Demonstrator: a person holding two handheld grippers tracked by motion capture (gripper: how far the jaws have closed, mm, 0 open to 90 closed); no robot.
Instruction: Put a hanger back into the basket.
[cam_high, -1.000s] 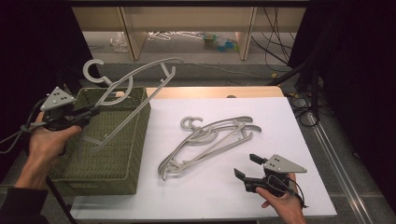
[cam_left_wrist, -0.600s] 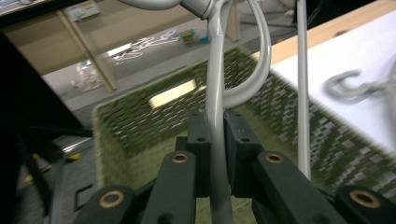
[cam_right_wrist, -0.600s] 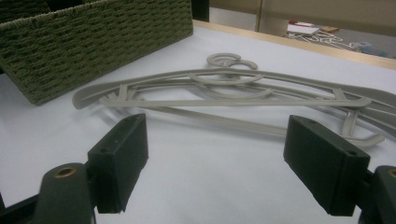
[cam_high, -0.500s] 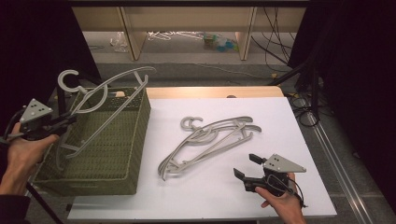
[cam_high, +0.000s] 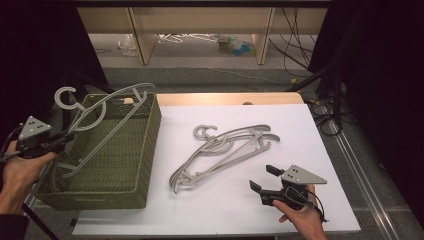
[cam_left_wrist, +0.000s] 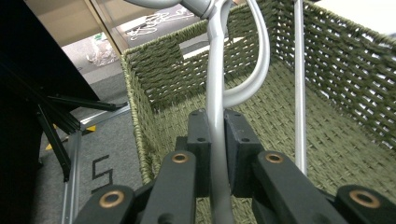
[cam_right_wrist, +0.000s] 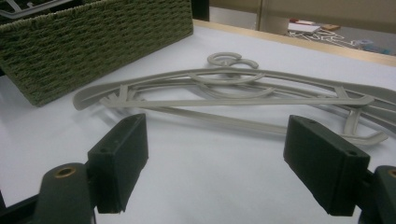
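Since the earlier frame, the left gripper (cam_high: 59, 142) had carried the grey plastic clothes hanger (cam_high: 102, 112) lower, partly into the green woven basket (cam_high: 145, 150). Its jaws clamped the slim, curved hanger, which stood tilted, hook uppermost. The right gripper (cam_high: 264, 178) rested open.

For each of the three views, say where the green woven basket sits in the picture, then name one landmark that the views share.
High view: the basket sits at the left, on the white table.
Left gripper view: its inside and walls lie behind the fingers.
Right gripper view: upper left.
Shared landmark: the basket's woven rim.
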